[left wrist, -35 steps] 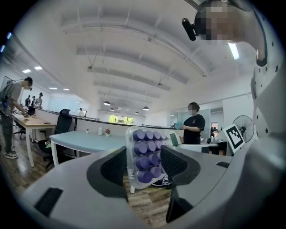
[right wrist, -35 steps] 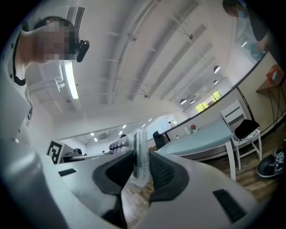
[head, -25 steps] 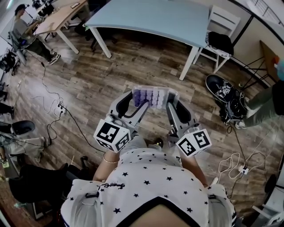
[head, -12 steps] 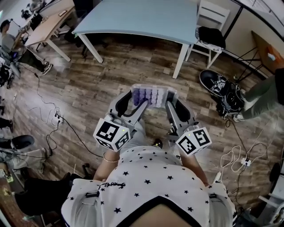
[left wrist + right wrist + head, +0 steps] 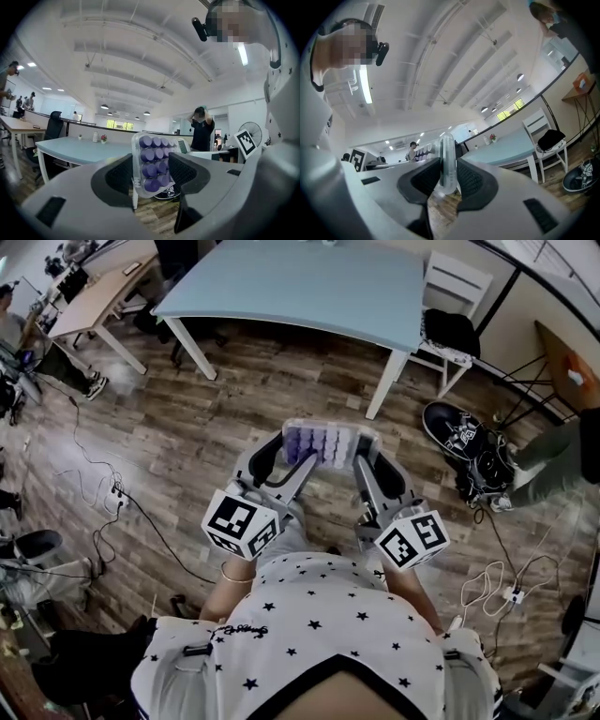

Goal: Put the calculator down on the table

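The step in hand looks like the carry: the clear plastic-cased calculator with rows of round purple keys (image 5: 329,444) is held off the ground between both sets of fingers, one gripper at each end, and has not yet reached any resting place. The left gripper (image 5: 292,454) has its fingers (image 5: 117,177) clenched on the calculator's left end, the keyed face turned slantwise across the gap between the dark ribbed pads. The right gripper (image 5: 362,459) has its fingers (image 5: 472,182) grasping the other end, where the case shows edge-on as a thin, glassy slab with rounded corners standing upright between the pads. The pale blue rectangular surface (image 5: 309,285) on white legs lies well beyond the fingertips, with brown wood-plank floor (image 5: 187,427) below and ahead of them, so the gap has to be closed first. After that, the next move calls for lowering both ends together until the flat back of the case meets the smooth top, and only then loosening the fingers (letting go on one side early would probably tip the case on the other pad). The hard, glossy shell looks slippery against the textured rubber, while the domed keys stand proud of it in a neat grid.
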The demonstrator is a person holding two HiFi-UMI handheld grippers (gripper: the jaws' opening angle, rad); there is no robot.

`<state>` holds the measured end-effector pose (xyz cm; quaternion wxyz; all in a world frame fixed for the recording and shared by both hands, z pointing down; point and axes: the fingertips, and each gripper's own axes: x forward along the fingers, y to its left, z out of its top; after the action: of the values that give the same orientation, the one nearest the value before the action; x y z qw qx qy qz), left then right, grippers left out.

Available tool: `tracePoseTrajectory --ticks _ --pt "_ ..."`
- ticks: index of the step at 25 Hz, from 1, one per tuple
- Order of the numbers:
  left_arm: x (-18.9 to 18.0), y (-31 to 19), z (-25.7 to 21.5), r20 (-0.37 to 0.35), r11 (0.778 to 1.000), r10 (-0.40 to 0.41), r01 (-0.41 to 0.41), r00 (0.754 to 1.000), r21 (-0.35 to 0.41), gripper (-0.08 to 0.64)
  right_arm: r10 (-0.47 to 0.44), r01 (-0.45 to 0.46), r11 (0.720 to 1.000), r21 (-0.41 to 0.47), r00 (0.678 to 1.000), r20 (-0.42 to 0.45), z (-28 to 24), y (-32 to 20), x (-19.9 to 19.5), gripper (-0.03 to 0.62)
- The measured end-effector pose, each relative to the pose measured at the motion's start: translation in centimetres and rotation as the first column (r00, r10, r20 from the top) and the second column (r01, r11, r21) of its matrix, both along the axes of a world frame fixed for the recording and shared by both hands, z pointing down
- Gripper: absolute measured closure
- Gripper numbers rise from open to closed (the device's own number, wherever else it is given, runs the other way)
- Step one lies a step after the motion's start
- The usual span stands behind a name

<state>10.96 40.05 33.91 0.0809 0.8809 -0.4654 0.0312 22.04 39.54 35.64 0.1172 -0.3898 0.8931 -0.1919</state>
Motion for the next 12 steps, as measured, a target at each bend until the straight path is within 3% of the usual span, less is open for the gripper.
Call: tracePoseTrajectory --ticks 12 --pt "-3.5 -6.5 0.3 -0.032 1.0 0.013 -0.013 0.999 -0.009 0.313 0.021 -0.021 1.0 -0.006 0.999 -0.034 0.0 -6.3 -3.4 0.485"
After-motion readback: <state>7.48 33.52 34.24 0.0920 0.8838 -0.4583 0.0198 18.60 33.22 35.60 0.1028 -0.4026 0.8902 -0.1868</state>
